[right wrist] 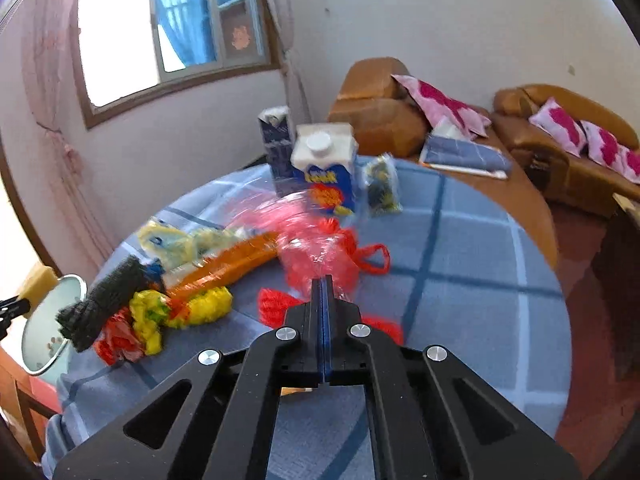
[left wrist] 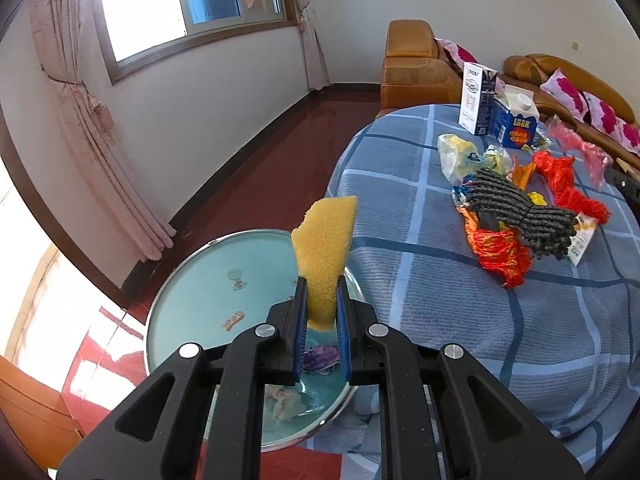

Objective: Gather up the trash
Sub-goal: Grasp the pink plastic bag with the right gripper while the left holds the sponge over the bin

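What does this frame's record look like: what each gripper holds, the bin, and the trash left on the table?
left gripper: shut on yellow sponge, above the bin
right gripper: shut on pink plastic wrap, blurred
bin: round, teal inside, beside the table, some scraps already in it
table: blue checked cloth
remaining: blue carton, grey mesh, orange netting

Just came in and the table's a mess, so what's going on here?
A person is clearing trash with a gripper in each hand. The left gripper is shut on a yellow sponge piece, holding it above a round bin beside the table. The right gripper is shut on a pink plastic bag. Nets, wrappers and two cartons, one blue with a white cap, wait on the checked cloth.
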{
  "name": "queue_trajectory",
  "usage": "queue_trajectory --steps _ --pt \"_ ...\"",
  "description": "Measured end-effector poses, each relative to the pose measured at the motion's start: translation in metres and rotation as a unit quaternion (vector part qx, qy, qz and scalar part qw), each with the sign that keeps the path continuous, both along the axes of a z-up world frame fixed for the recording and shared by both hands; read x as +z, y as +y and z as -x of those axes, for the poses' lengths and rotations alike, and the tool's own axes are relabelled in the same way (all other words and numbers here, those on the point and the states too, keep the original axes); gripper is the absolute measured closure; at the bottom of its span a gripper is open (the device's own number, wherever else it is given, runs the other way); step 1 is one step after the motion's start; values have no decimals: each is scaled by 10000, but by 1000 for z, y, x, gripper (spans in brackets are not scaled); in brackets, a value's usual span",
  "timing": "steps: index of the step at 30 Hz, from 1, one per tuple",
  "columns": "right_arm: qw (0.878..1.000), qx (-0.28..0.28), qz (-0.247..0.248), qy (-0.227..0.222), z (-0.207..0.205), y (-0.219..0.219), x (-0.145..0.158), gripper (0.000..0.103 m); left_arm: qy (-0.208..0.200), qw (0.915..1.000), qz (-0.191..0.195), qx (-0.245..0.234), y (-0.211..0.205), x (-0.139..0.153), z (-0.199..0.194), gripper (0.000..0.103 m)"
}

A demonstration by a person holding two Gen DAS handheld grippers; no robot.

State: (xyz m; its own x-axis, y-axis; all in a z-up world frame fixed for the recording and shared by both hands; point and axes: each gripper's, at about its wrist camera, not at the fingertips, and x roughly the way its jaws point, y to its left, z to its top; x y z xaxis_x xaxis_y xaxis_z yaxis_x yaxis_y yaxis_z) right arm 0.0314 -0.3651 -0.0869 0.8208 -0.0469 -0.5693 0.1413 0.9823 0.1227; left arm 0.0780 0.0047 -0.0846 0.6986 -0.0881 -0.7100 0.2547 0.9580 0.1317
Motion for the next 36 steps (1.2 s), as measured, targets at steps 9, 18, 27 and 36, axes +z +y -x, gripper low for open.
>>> queue_trajectory --steps 9,18,27,36 --pt "9959 778 433 -151 -21 45 16 102 -12 9999 -88 77 14 3 -3 90" --pt "9963 745 323 273 -21 45 -10 46 59 9999 -97 23 13 -1 -4 89" --pt "9980 -258 -582 -10 -7 32 -7 46 125 9999 -117 -13 13 -6 -5 89" --pt "9918 -347 -1080 589 -41 50 -33 80 158 9998 -59 -62 16 -8 -6 89"
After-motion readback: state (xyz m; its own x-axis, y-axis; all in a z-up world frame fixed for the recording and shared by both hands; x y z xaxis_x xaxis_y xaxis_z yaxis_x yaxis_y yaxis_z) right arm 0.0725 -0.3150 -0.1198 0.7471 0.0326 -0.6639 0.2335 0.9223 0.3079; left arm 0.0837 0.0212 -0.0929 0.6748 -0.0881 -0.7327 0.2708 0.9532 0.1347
